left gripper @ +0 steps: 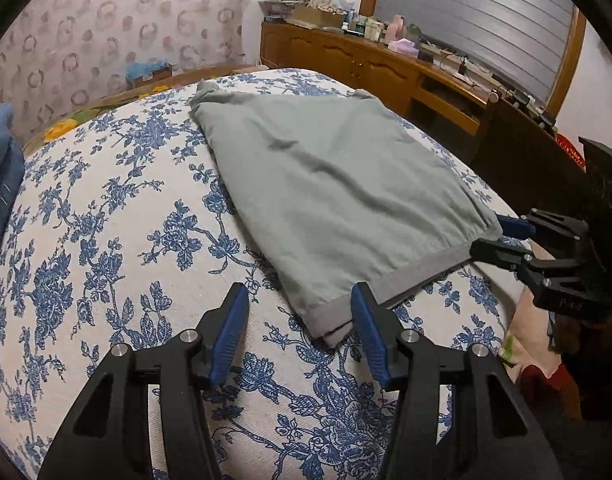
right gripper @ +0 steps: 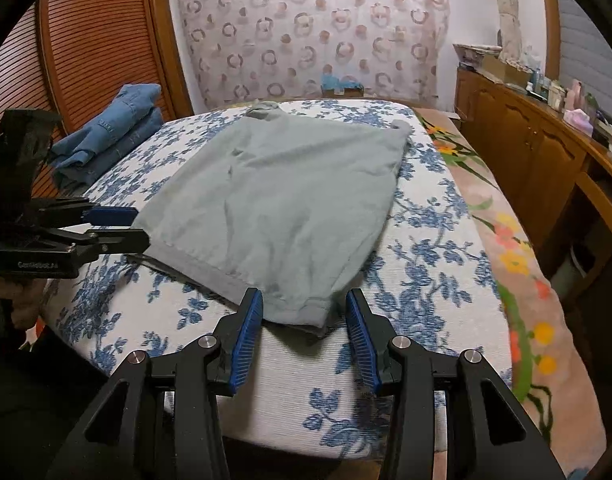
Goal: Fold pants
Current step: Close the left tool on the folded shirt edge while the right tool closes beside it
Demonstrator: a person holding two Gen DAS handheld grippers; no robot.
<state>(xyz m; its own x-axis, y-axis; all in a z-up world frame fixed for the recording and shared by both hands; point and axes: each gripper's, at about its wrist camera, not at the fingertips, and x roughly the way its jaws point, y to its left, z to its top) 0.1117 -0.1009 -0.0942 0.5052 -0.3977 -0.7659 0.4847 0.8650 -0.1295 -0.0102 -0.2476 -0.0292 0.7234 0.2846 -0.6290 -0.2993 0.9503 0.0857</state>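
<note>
One grey pants (left gripper: pixel 330 200), two hand-held grippers (left gripper: pixel 299 320).

The folded pants (right gripper: pixel 273 208) lie on the bed (right gripper: pixel 426 240) at the middle of the right wrist view, their hem toward the lower edge. A stack of folded jeans (right gripper: pixel 113 132) sits on the bed at the upper left, and a long sideboard (right gripper: pixel 526 140) loaded with small items stands along the right. The left gripper (right gripper: pixel 139 226) reaches in from the left edge to the hem's left corner, while the right gripper (right gripper: pixel 303 330) at the bottom straddles the hem's right corner.
</note>
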